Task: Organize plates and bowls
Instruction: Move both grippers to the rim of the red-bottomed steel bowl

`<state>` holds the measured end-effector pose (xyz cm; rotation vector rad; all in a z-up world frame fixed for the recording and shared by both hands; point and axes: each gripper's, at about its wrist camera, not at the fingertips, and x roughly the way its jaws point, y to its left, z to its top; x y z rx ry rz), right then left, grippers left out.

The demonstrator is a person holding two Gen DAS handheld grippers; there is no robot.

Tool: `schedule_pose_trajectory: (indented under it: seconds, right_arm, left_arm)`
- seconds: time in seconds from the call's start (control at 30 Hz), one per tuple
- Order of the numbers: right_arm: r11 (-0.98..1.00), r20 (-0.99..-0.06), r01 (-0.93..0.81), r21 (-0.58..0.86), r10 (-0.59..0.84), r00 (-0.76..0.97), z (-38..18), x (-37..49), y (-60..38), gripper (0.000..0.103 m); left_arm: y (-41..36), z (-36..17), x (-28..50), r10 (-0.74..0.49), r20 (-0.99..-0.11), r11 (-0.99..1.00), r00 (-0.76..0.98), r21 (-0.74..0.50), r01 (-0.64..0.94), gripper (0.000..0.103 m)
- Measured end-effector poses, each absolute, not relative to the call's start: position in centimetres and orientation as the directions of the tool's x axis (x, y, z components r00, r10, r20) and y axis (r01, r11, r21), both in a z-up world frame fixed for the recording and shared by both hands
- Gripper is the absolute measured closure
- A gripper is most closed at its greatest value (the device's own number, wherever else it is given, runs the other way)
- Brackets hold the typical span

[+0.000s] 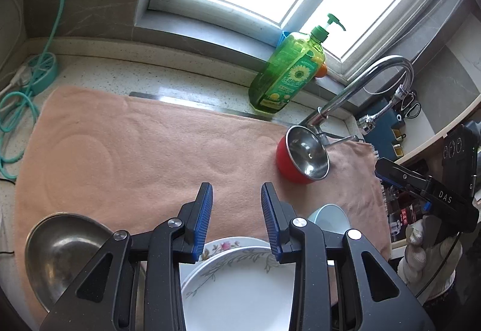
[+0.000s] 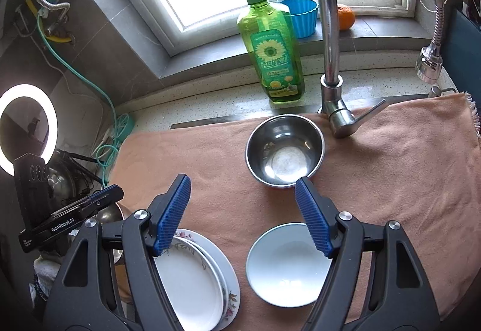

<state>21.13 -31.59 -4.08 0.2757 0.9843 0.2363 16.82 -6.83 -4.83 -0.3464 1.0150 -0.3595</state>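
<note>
White letters "DAS" run along the side of the right claw (image 1: pixel 445 198), right of the faucet (image 1: pixel 360 84). "GenRobot.AI" is printed on the left claw (image 2: pixel 63 225). The green soap bottle (image 2: pixel 273 51) label's characters are too small to read.

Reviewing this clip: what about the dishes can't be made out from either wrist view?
- Plate stack, left wrist view: the left claw and the bottom edge hide its near part; plate count unclear.
- Steel bowl, left wrist view: right side behind the claw arm.
- White bowl, right wrist view: right rim behind the right claw.
</note>
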Motion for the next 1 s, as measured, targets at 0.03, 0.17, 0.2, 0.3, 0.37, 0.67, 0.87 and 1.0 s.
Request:
schedule_pose_trajectory:
  seconds: [0.03,0.17,0.2,0.3,0.37,0.67,0.87,1.0]
  right_arm:
    - [0.939,-0.787,-0.061,0.339,0.319,0.528,-4.4,21.5,-32.3,0.028]
    - [0.923,-0.801,-0.011,0.384,0.339,0.494,-6.2,22.9,-34.8,0.029]
    - [0.92,-0.805,0.001,0.393,0.343,0.484,-6.8,23.3,-35.3,0.033]
    - [0.907,-0.816,0.041,0.418,0.355,0.456,-8.5,24.4,-36.7,0.045]
    - [0.901,-0.824,0.067,0.43,0.36,0.438,-9.7,25.1,-37.5,0.052]
    - [0.878,-0.828,0.098,0.468,0.398,0.395,-13.1,27.6,-38.7,0.066]
    - [0.875,-0.831,0.098,0.474,0.408,0.377,-14.2,28.8,-38.5,0.073]
    - [0.875,-0.834,0.092,0.475,0.413,0.365,-14.8,29.3,-38.1,0.078]
  left_arm:
    - [-7.5,-5.0,17.2,-0.45,-0.757,0.887,0.474,-0.441,0.137,0.071]
    - [-10.2,-6.0,19.0,-0.479,-0.761,0.874,0.437,-0.462,0.152,0.071]
    - [-10.8,-6.4,19.5,-0.481,-0.765,0.873,0.428,-0.464,0.152,0.071]
    - [-12.7,-7.5,21.0,-0.483,-0.778,0.873,0.401,-0.464,0.149,0.071]
    - [-13.6,-8.3,22.0,-0.492,-0.782,0.868,0.383,-0.478,0.138,0.071]
    - [-17.3,-10.6,25.3,-0.482,-0.81,0.875,0.336,-0.467,0.13,0.071]
    - [-18.1,-11.6,26.8,-0.472,-0.825,0.881,0.311,-0.458,0.121,0.071]
    - [-18.5,-12.0,27.3,-0.466,-0.832,0.884,0.302,-0.45,0.125,0.071]
